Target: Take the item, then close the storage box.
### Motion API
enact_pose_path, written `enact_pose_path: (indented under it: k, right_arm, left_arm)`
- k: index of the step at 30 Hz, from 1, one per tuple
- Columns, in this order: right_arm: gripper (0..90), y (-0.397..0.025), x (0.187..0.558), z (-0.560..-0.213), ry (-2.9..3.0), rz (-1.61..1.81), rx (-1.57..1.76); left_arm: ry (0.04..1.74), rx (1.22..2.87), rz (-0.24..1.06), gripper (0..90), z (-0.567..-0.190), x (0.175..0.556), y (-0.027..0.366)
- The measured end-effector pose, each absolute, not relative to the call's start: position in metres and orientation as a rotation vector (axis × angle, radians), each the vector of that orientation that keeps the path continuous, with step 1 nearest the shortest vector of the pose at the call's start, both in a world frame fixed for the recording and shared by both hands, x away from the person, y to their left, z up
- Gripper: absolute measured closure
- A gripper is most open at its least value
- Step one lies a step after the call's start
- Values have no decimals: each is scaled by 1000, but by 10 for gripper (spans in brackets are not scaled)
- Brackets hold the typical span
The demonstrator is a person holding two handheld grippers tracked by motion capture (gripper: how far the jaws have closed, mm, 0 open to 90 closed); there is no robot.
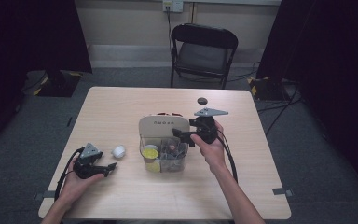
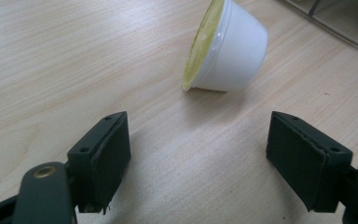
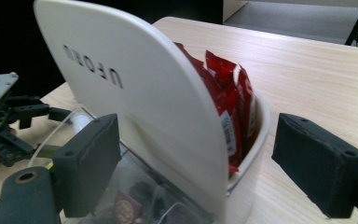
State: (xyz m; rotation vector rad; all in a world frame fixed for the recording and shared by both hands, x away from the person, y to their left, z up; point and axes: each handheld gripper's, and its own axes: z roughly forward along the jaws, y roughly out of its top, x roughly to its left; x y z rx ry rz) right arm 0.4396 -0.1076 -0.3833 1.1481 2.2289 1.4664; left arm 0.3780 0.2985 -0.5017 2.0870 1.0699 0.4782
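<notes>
A small white cup with a yellow foil lid (image 2: 226,46) lies on its side on the wooden table (image 1: 121,107), left of the organiser box (image 1: 164,125). My left gripper (image 2: 198,158) is open just short of the cup, nothing between its jaws; from above, the left gripper (image 1: 111,166) sits near the white cup (image 1: 119,150). My right gripper (image 1: 178,135) hovers open over the box. Its jaws straddle the cream back panel (image 3: 135,93) and the red packets (image 3: 228,98) behind it. My right gripper (image 3: 209,163) holds nothing.
The box's clear front compartments hold yellow-lidded cups (image 1: 150,152) and small dark items. A small black disc (image 1: 202,100) lies at the table's far side. A black folding chair (image 1: 204,51) stands beyond the table. The left gripper (image 3: 0,116) shows farther off.
</notes>
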Motion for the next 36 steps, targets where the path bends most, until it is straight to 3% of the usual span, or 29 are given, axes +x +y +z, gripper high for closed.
enact_pose_path:
  k: [6, 8, 9, 17, 36]
  right_arm:
    - [158, -106, 435, -376, 2255, 1513, 1139]
    - [185, -104, 432, -375, 2257, 1520, 1124]
    - [263, -103, 429, -375, 2272, 1530, 1096]
    - [355, -103, 426, -374, 2251, 1517, 1084]
    - [390, -108, 417, -373, 2281, 1551, 1036]
  left_arm:
    - [1070, 2087, 479, 212, -502, 378, 299]
    - [1070, 2088, 479, 212, -502, 378, 299]
    - [1070, 2088, 479, 211, -502, 378, 299]
    - [1070, 2090, 478, 203, -502, 379, 298]
    - [1070, 2088, 477, 200, -502, 379, 298]
